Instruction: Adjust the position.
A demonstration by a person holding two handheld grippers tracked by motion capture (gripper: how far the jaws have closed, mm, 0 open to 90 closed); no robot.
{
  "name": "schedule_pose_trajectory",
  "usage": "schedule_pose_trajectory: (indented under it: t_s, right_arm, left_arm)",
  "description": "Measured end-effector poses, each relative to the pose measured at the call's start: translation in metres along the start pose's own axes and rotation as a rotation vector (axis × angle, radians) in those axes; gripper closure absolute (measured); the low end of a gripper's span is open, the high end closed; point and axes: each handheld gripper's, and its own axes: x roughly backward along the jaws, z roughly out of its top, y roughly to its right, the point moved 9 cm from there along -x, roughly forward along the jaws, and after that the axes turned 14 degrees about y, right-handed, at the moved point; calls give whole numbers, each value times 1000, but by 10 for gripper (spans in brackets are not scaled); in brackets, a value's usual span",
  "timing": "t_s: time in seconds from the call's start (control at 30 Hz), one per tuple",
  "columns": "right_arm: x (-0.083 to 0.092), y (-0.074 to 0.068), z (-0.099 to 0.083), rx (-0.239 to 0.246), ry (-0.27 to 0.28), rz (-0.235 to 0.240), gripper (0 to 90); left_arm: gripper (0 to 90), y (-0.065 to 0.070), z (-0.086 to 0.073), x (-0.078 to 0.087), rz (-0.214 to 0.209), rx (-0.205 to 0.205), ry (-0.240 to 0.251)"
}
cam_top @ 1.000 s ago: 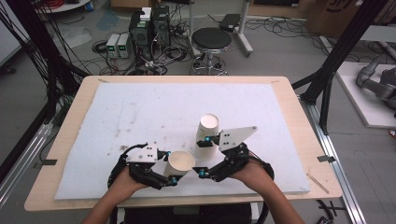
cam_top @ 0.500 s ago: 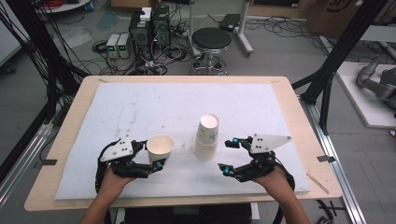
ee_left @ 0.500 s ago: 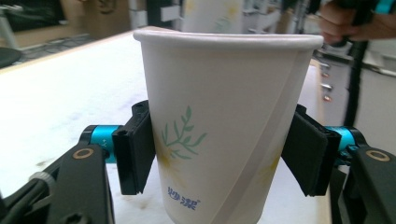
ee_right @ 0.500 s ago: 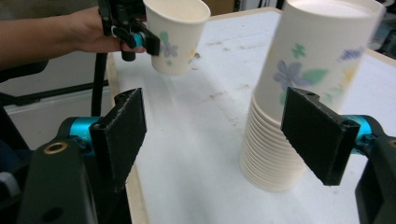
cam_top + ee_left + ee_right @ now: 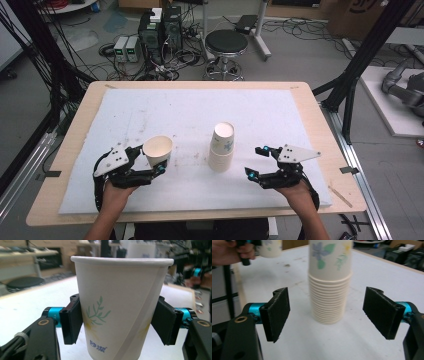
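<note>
Now | table [image 5: 300, 107] bare beyond both claws, near edge close | left claw [image 5: 148, 161] slackening, jaws beside cup [image 5: 158, 150], grip unclear | right claw [image 5: 255, 161] wide, empty; cup stack [image 5: 221, 147] just ahead

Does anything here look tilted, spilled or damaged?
Nothing stands out. The stack of paper cups stands inverted on the white mat, leaning slightly. The single cup sits upright and undented between the left gripper fingers. No spill is visible.
</note>
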Motion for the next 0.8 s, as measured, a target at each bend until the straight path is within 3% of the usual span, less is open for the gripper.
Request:
schedule_pose_trajectory:
  t_s: [0.17, 0.4, 0.8]
  right_arm:
    - [4, 14, -6, 12, -9, -79, 224]
    - [7, 22, -9, 13, -9, -114, 225]
    - [10, 27, -9, 11, -2, -134, 233]
  left_arm:
    - [315, -16, 9, 10, 80, -21, 64]
    - [311, -35, 14, 23, 163, -31, 96]
    - [307, -43, 13, 30, 204, -46, 90]
